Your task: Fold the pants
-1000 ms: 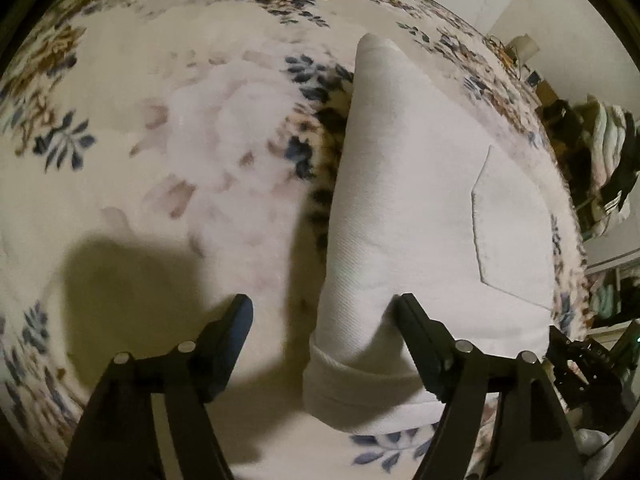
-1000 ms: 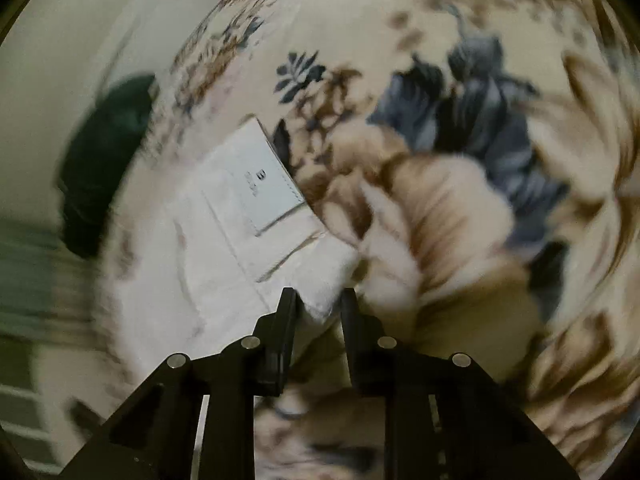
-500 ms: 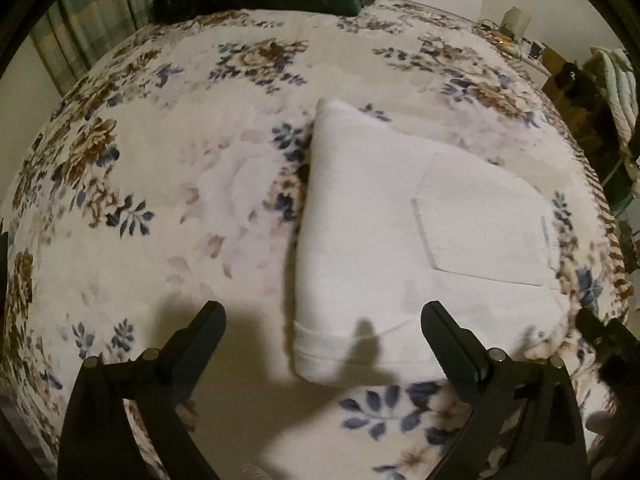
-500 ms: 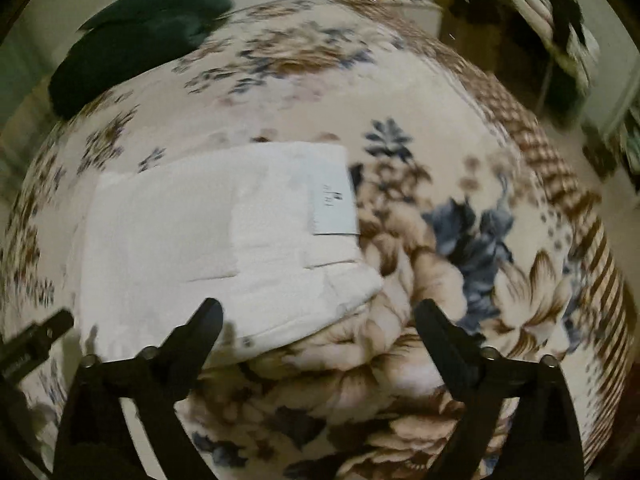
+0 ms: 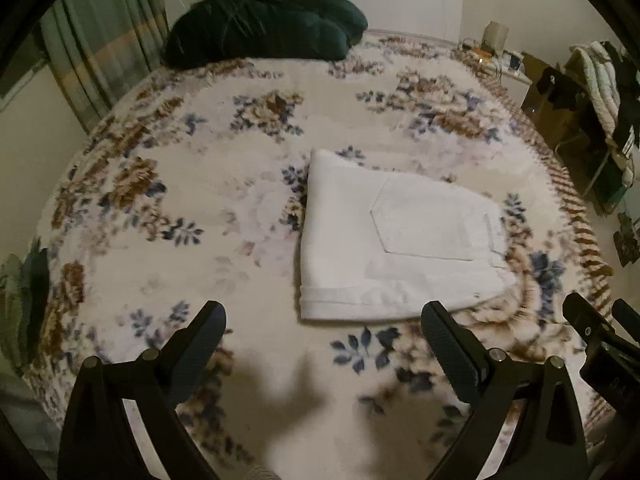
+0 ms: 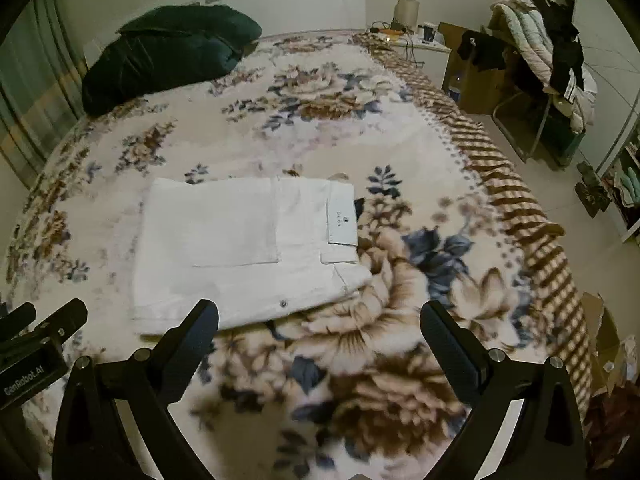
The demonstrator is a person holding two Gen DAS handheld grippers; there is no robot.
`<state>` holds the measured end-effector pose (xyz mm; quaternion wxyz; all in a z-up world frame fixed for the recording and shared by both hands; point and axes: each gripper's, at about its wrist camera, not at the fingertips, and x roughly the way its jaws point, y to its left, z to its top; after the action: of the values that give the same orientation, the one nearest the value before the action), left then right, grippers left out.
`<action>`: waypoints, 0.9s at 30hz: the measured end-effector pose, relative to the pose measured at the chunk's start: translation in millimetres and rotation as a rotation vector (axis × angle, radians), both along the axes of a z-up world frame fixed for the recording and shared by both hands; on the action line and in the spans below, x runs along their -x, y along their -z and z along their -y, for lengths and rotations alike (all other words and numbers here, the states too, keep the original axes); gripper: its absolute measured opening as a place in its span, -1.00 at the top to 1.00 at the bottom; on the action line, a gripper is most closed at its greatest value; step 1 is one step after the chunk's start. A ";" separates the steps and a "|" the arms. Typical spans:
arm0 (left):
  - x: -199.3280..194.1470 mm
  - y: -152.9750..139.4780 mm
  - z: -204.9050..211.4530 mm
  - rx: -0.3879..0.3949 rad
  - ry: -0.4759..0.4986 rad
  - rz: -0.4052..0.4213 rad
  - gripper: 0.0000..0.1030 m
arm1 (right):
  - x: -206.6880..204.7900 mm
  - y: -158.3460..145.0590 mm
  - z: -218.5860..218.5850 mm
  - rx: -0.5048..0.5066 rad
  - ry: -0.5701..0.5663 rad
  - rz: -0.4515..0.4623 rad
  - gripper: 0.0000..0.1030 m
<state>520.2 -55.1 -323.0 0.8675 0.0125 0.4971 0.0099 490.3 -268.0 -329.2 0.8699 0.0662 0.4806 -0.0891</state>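
Observation:
The white pants (image 5: 392,244) lie folded into a flat rectangle on the floral blanket (image 5: 200,184), back pocket up. In the right wrist view the pants (image 6: 244,248) show a label at the waistband. My left gripper (image 5: 324,344) is open and empty, held above the blanket just in front of the pants' near edge. My right gripper (image 6: 320,340) is open and empty, raised in front of the pants' near right corner. Neither gripper touches the pants.
A dark green pillow (image 5: 264,24) lies at the head of the bed. Curtains (image 5: 100,52) hang at the left. A bedside table with a lamp (image 6: 408,16), a cardboard box and a rack with clothes (image 6: 552,52) stand to the right of the bed.
Both grippers pulled back and up from the pants. The right gripper let go of the pants' corner and opened wide. The left gripper's opening widened too.

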 end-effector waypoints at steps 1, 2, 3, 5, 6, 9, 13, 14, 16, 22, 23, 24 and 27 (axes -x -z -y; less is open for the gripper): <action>9.5 -12.8 2.1 0.001 0.000 0.010 -0.94 | 9.0 -13.9 0.7 0.001 0.000 0.008 -0.99; 17.2 -22.9 3.7 0.002 0.001 0.017 -0.94 | 20.0 -30.7 1.2 0.002 -0.005 0.020 -0.99; 29.8 -38.7 6.4 0.004 0.002 0.028 -0.94 | 31.5 -48.2 1.3 0.008 -0.011 0.031 -0.99; 51.8 -65.6 10.4 0.009 0.000 0.053 -0.94 | 52.8 -79.7 1.5 0.018 -0.016 0.055 -0.99; 65.8 -82.0 13.1 0.008 -0.004 0.070 -0.94 | 63.8 -95.4 2.4 0.018 -0.018 0.067 -0.99; 101.7 -124.3 19.0 0.007 -0.012 0.106 -0.94 | 100.8 -145.1 6.8 0.024 -0.022 0.113 -0.99; 145.6 -175.7 25.7 0.003 -0.020 0.147 -0.94 | 155.2 -209.4 14.0 0.030 -0.034 0.163 -0.99; 156.5 -188.2 27.2 0.003 -0.021 0.158 -0.94 | 166.0 -221.2 14.7 0.030 -0.040 0.171 -0.99; 179.1 -212.7 30.8 -0.001 -0.024 0.186 -0.94 | 194.5 -251.2 16.1 0.032 -0.058 0.197 -0.99; 236.9 -267.0 32.4 0.024 -0.055 0.226 -0.94 | 270.9 -329.1 10.1 0.063 -0.107 0.257 -0.99; 245.0 -274.2 31.7 0.024 -0.060 0.230 -0.94 | 282.1 -341.3 8.7 0.069 -0.114 0.268 -0.99; 253.2 -282.4 30.4 0.031 -0.065 0.227 -0.94 | 290.8 -350.4 6.0 0.075 -0.117 0.274 -0.99; 269.8 -297.5 25.9 0.038 -0.072 0.224 -0.94 | 319.7 -379.6 1.6 0.082 -0.137 0.293 -0.99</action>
<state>250.4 -81.0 -25.5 0.9168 -0.0230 0.3974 0.0332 170.6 -269.6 50.4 0.9366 0.0101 0.3481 -0.0387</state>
